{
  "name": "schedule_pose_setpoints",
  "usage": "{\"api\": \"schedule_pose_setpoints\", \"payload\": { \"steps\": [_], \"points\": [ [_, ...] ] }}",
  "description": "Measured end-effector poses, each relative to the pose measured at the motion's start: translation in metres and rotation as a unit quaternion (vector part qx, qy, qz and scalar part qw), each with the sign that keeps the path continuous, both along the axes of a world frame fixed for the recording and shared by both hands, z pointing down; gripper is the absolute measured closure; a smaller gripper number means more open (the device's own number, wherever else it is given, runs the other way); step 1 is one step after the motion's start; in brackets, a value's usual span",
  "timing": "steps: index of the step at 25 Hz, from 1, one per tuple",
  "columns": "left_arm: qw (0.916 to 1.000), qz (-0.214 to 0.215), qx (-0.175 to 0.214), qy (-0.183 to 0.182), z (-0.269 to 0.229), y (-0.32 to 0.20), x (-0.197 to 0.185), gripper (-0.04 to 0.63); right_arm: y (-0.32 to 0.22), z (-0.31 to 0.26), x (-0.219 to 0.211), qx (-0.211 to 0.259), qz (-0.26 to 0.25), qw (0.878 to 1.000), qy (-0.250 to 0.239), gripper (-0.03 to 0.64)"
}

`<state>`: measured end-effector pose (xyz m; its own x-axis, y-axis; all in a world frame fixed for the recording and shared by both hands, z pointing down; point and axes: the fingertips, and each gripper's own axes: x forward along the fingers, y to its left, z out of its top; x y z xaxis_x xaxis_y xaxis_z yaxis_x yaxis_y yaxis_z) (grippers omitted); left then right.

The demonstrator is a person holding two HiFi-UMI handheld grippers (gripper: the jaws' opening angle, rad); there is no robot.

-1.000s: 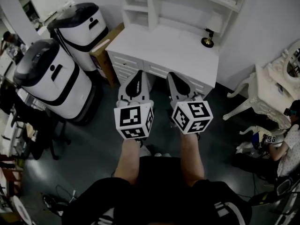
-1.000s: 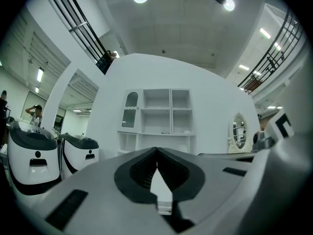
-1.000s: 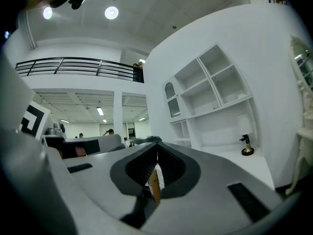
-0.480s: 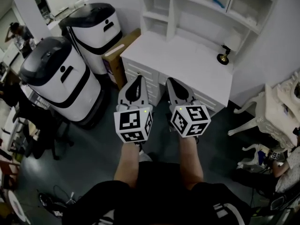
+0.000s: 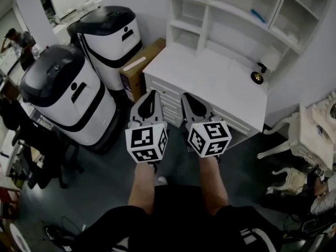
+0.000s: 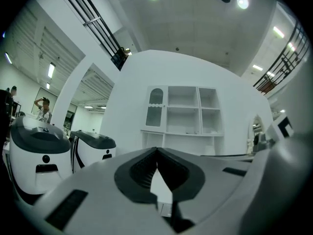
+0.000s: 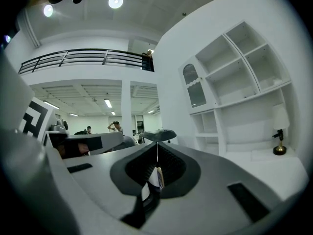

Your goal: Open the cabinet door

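A white desk [image 5: 210, 83] carries a white shelf unit whose small arched glass cabinet door [image 6: 155, 106] stands shut at its upper left; the door [image 7: 195, 87] also shows in the right gripper view. My left gripper [image 5: 152, 94] and right gripper [image 5: 186, 96] are held side by side, level, pointing at the desk's front drawers [image 5: 163, 101] and apart from them. Both are shut with nothing between their jaws; the closed tips of the left gripper [image 6: 156, 150] and of the right gripper [image 7: 157, 143] show in their own views.
Two big white-and-black rounded machines [image 5: 68, 93] [image 5: 113, 35] stand left of the desk, with a cardboard box [image 5: 139, 67] leaning between them and it. A small lamp [image 5: 257, 77] sits on the desk top. A white ornate table [image 5: 310, 135] is at the right.
Both grippers have moved forward together toward the desk, which now sits closer and lower in the head view. Their jaws stay shut.
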<state>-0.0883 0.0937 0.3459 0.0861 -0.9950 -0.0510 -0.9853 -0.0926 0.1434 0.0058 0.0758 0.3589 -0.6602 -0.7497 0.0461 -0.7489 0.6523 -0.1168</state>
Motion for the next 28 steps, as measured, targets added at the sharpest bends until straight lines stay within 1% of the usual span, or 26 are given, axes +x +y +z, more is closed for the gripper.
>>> {"api": "schedule_pose_setpoints", "payload": {
  "steps": [3, 5, 8, 10, 13, 15, 21, 25, 28],
  "points": [
    [0.9998, -0.004, -0.013, 0.017, 0.014, -0.011, -0.021, 0.583, -0.009, 0.013, -0.014, -0.011, 0.007, 1.000, 0.019, 0.597],
    [0.9995, 0.002, -0.016, 0.028, 0.020, -0.017, -0.027, 0.583, -0.013, 0.020, -0.022, -0.014, 0.012, 0.999, 0.031, 0.597],
    [0.9989, 0.014, -0.013, 0.042, 0.023, -0.028, -0.030, 0.583, -0.018, 0.019, -0.026, 0.000, 0.025, 0.999, 0.039, 0.597],
    [0.9986, 0.022, -0.012, 0.046, 0.026, -0.034, -0.029, 0.583, -0.023, 0.018, -0.021, 0.005, 0.042, 0.998, 0.039, 0.597],
    [0.9980, 0.040, -0.013, 0.047, 0.028, -0.039, -0.022, 0.583, -0.032, 0.018, -0.010, 0.004, 0.071, 0.997, 0.039, 0.597],
    [0.9977, 0.048, -0.012, 0.046, 0.028, -0.042, -0.020, 0.583, -0.034, 0.017, -0.011, 0.005, 0.079, 0.996, 0.039, 0.597],
    [0.9974, 0.057, -0.003, 0.045, 0.023, -0.049, -0.022, 0.583, -0.038, 0.016, -0.020, 0.014, 0.076, 0.996, 0.045, 0.597],
    [0.9978, 0.055, 0.007, 0.038, 0.017, -0.055, -0.026, 0.583, -0.049, 0.007, -0.022, 0.026, 0.080, 0.996, 0.041, 0.597],
    [0.9982, 0.050, 0.014, 0.029, 0.013, -0.062, -0.030, 0.583, -0.061, 0.001, -0.029, 0.036, 0.070, 0.996, 0.039, 0.597]
  ]
}}
